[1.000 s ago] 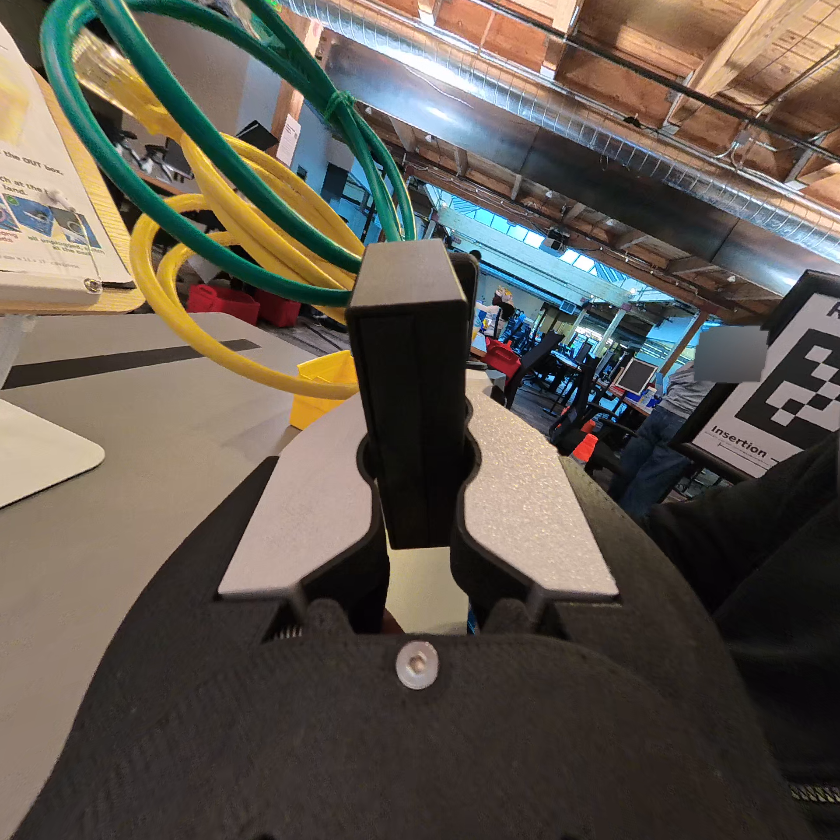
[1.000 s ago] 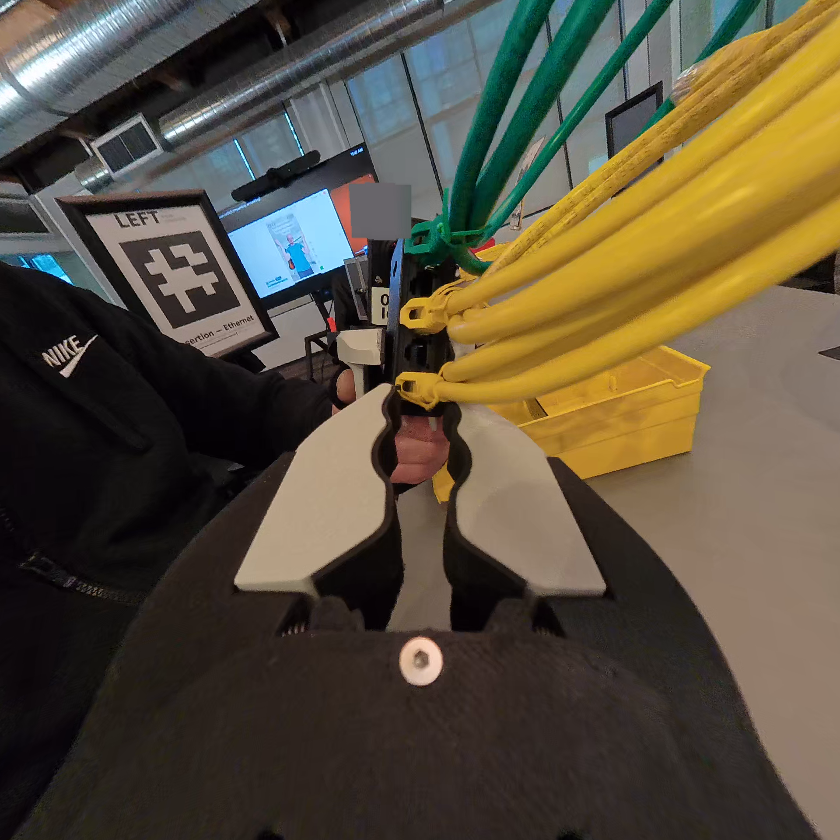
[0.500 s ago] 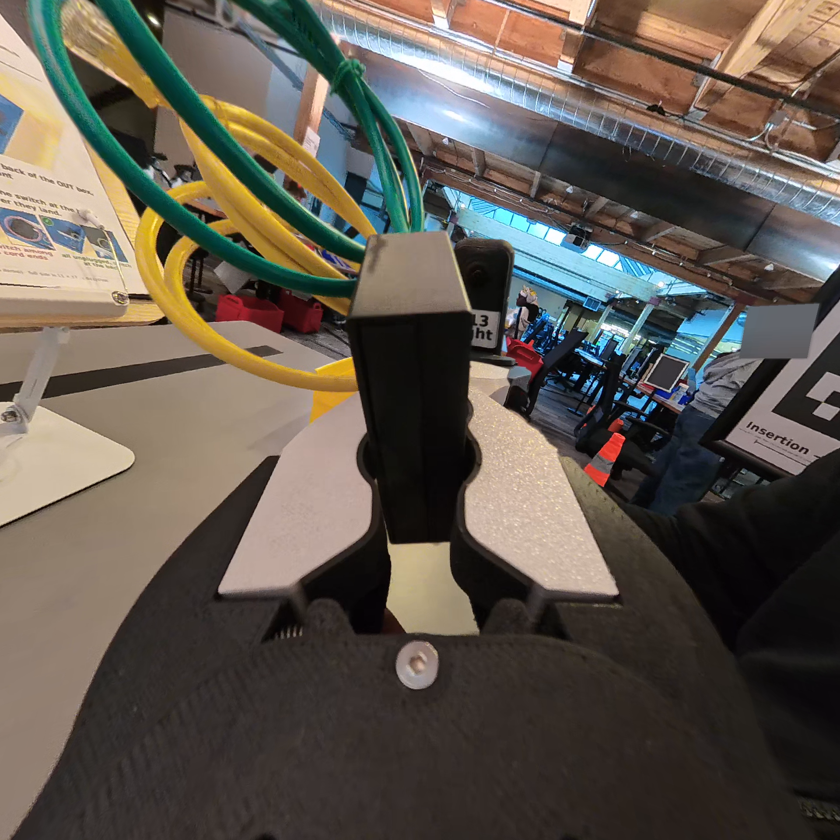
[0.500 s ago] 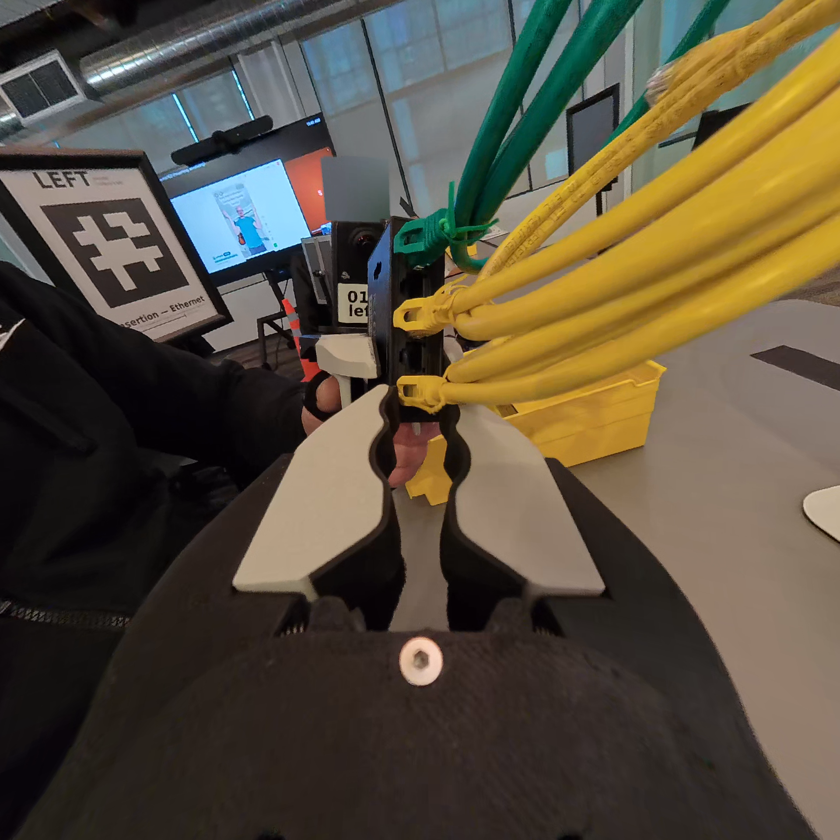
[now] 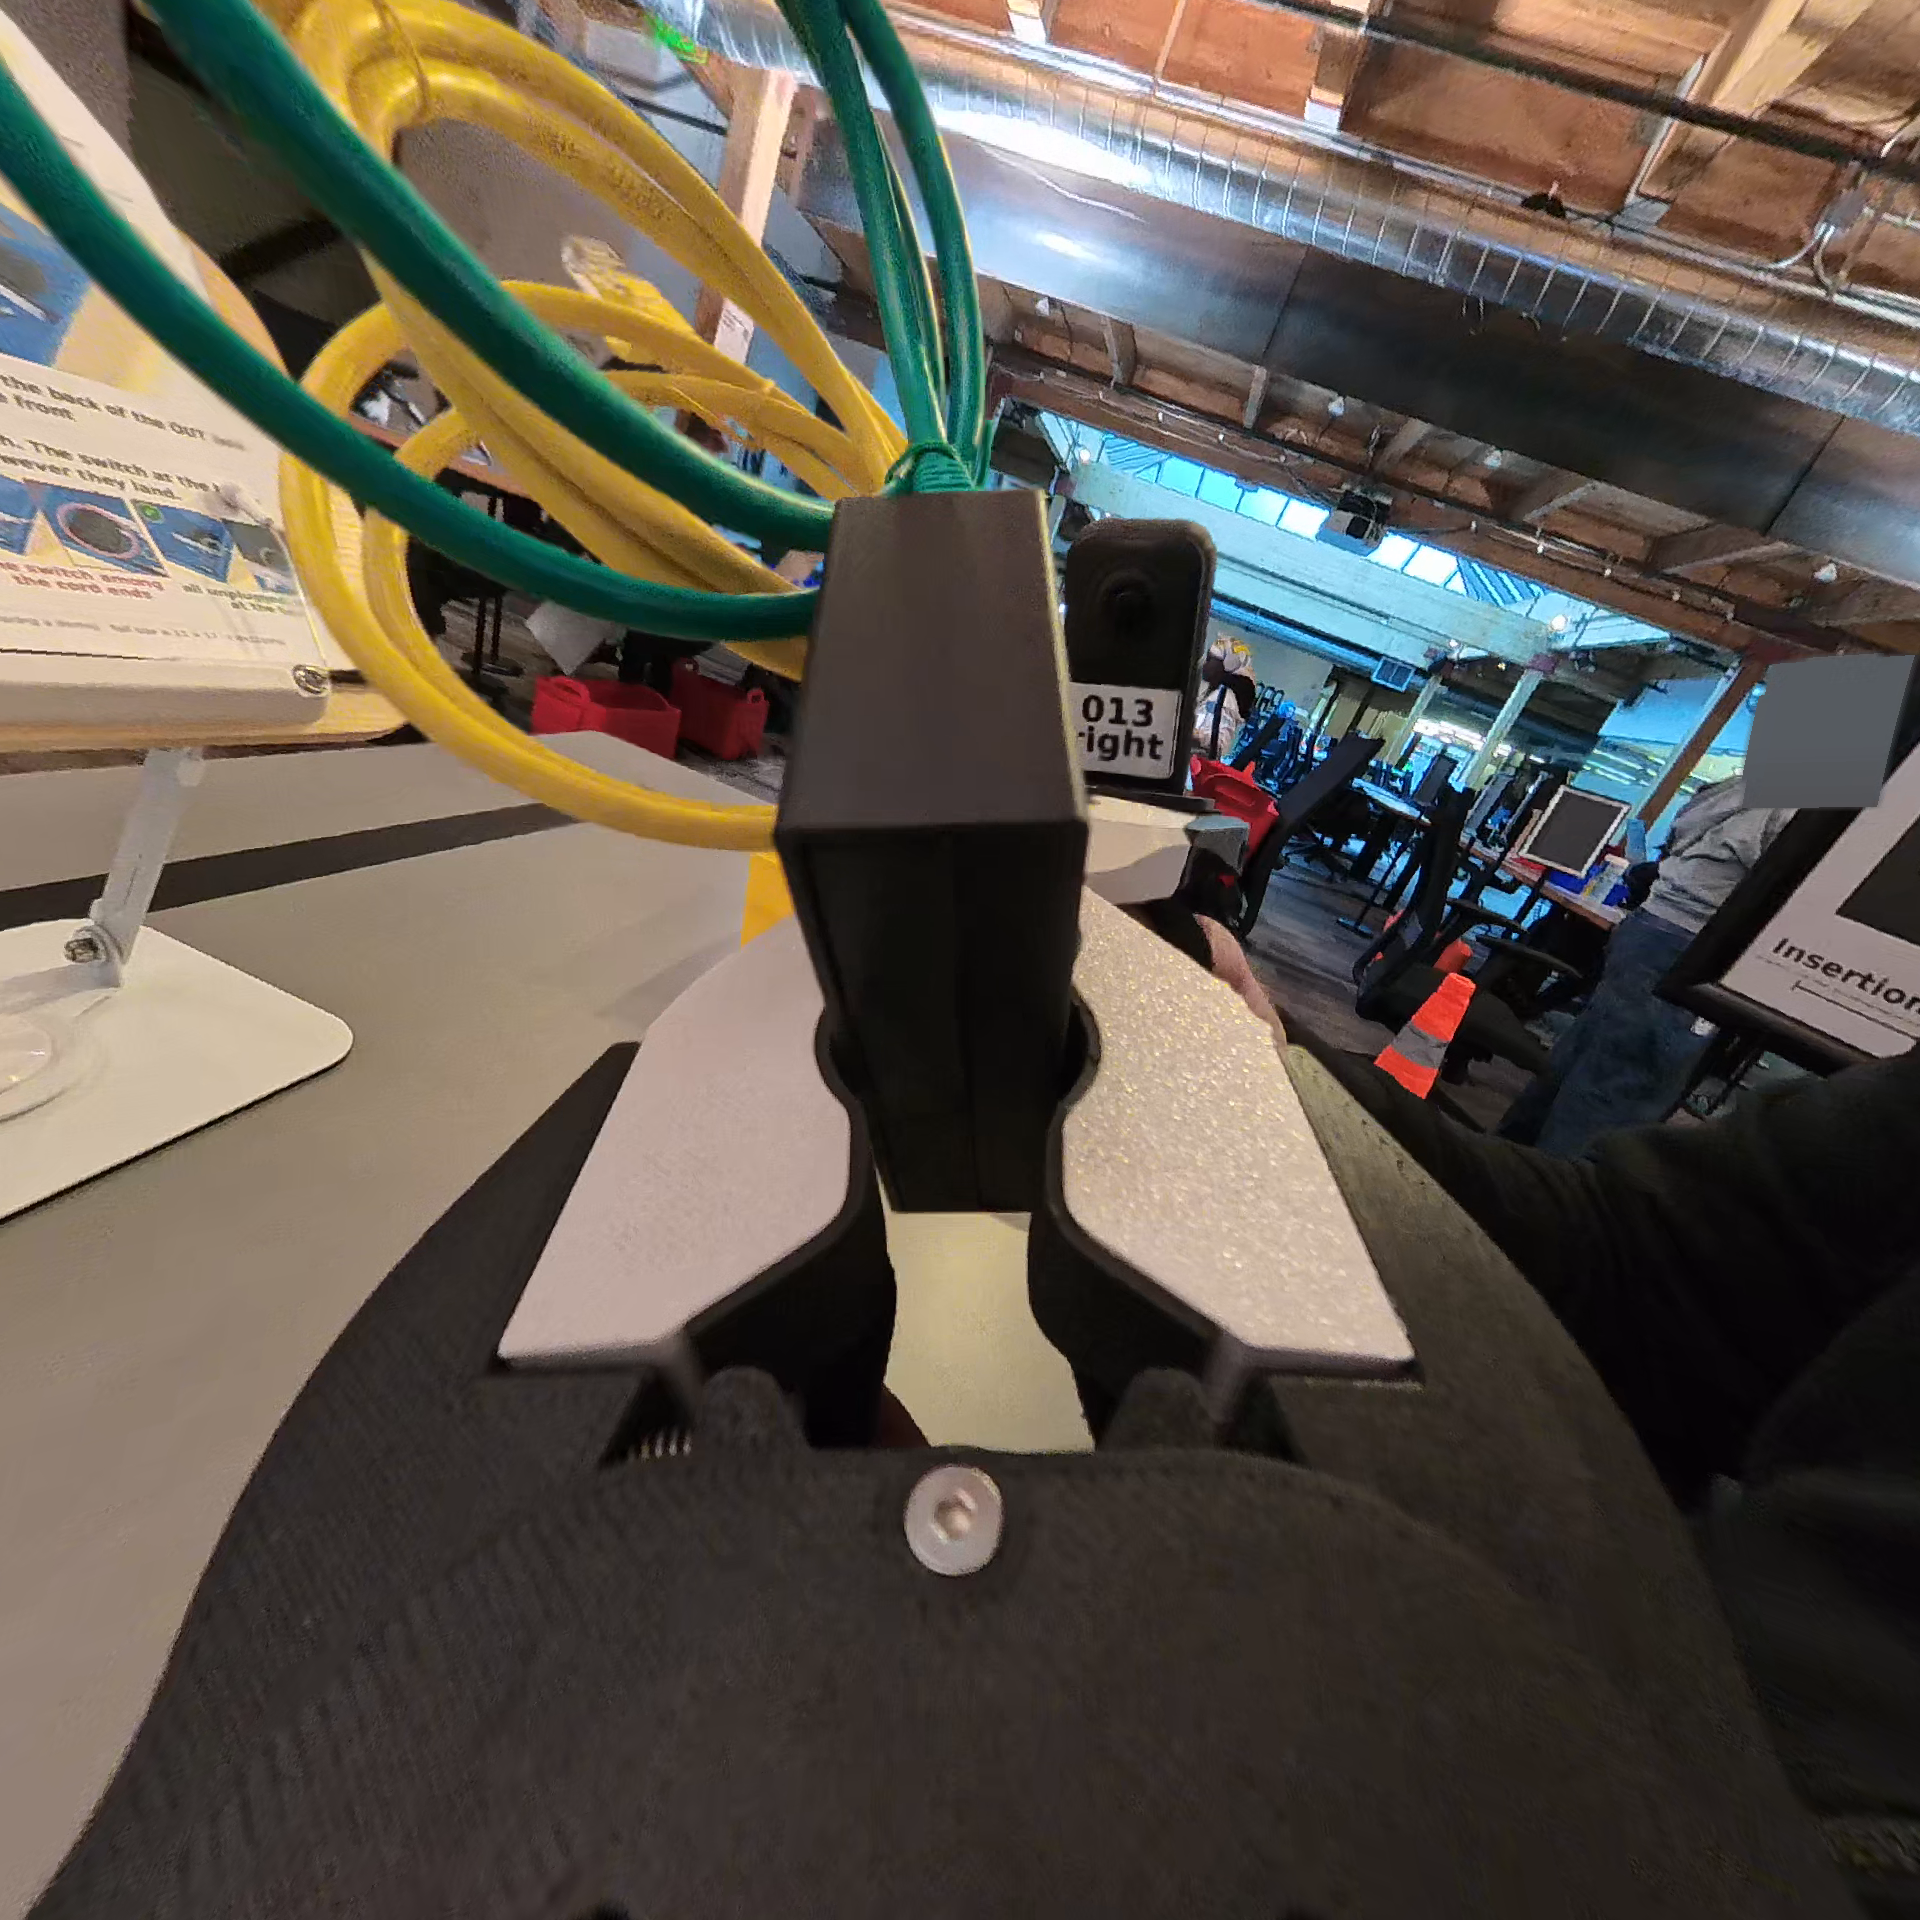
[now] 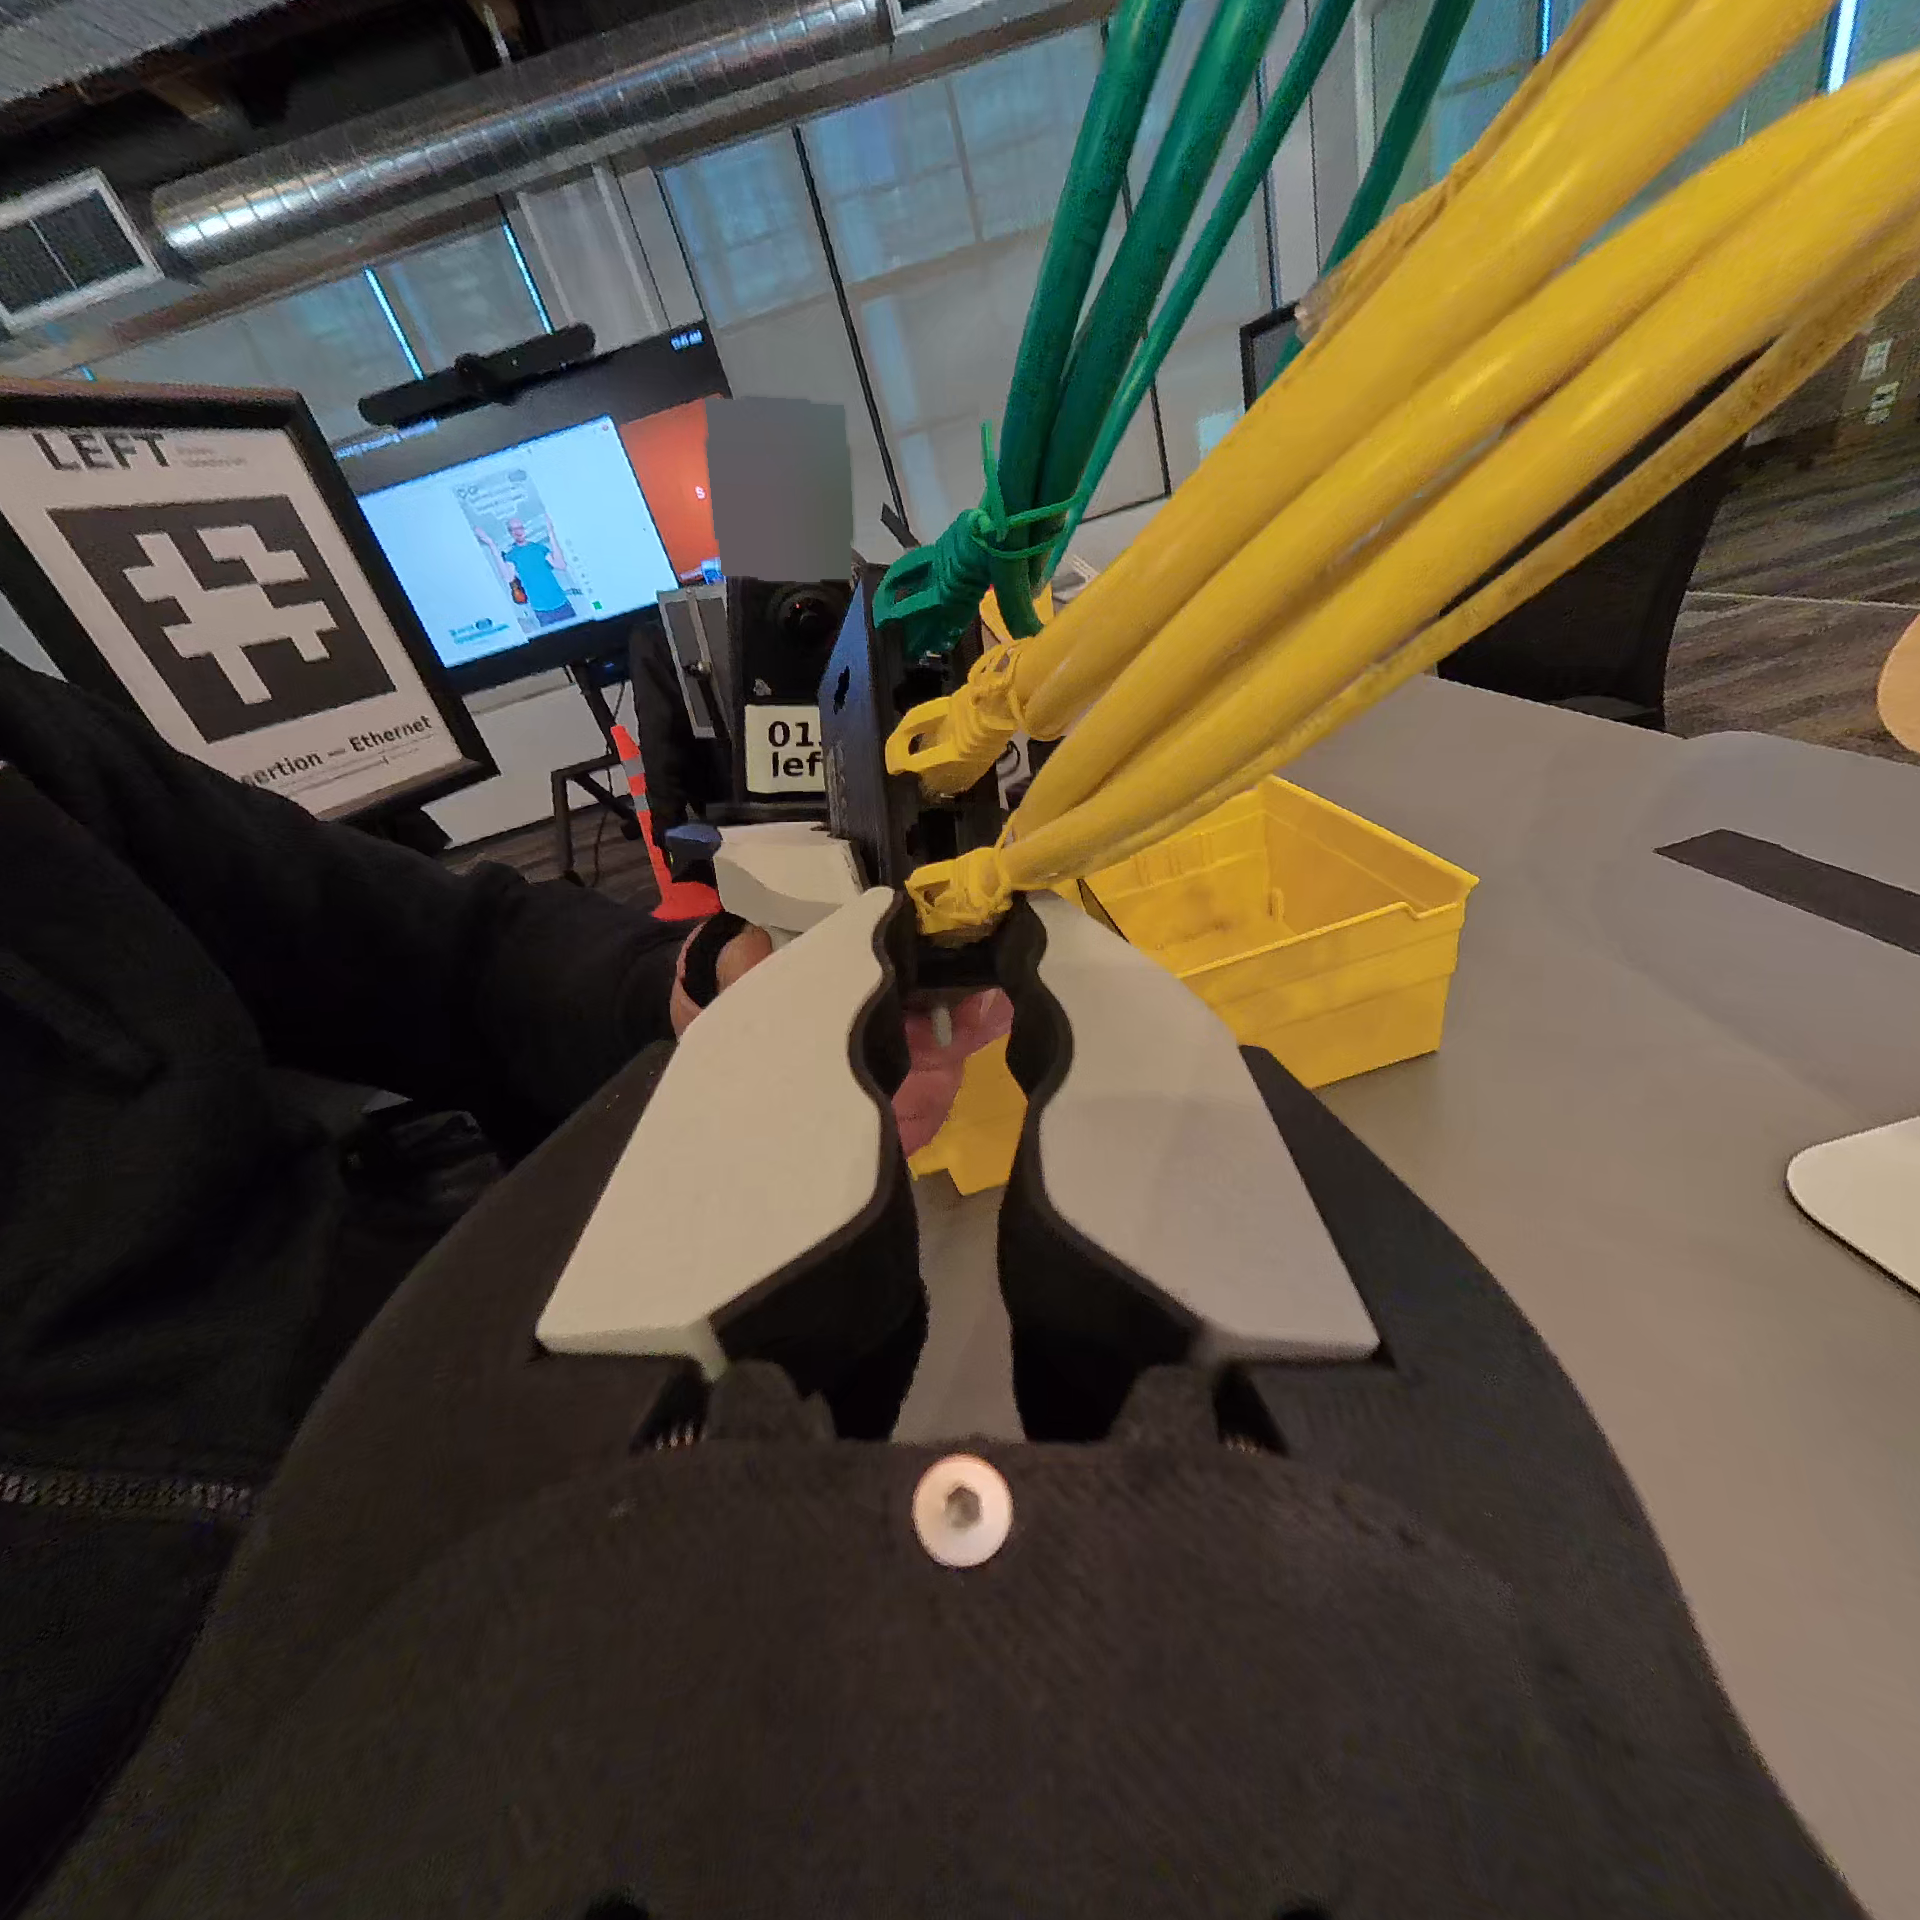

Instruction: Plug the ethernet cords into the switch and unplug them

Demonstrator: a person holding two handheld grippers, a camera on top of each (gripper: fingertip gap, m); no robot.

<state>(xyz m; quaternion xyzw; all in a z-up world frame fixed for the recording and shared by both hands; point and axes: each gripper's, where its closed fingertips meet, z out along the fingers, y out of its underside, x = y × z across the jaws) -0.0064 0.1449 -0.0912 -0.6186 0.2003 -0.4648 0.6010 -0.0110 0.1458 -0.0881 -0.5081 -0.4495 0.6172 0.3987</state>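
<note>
My left gripper [image 5: 951, 1039] is shut on a black switch [image 5: 935, 779] and holds it upright above the grey table [image 5: 416, 1039]. Green cords [image 5: 499, 343] and yellow cords [image 5: 499, 717] loop up from its far side. In the right wrist view the switch [image 6: 868, 727] shows its port side, with a green plug [image 6: 935, 582] at the top and two yellow plugs below. My right gripper [image 6: 958, 940] is shut on the lower yellow plug [image 6: 951, 894], which sits at the switch. The upper yellow plug [image 6: 945, 727] is in its port. The left gripper's finger [image 6: 784, 878] shows behind the switch.
An empty yellow bin [image 6: 1299, 935] stands on the table just beyond the switch. A white stand [image 5: 156, 1049] holds an instruction sheet [image 5: 135, 499] at the left. A framed sign [image 6: 218, 603], a screen [image 6: 520, 551] and a person's dark sleeve [image 6: 364, 935] are nearby. Less than 4 cm separates the two grippers' tips.
Both grippers have turned and drawn closer together while keeping their grips. The cord loops have swung upward, and the right gripper's camera now shows beside the switch in the left wrist view.
</note>
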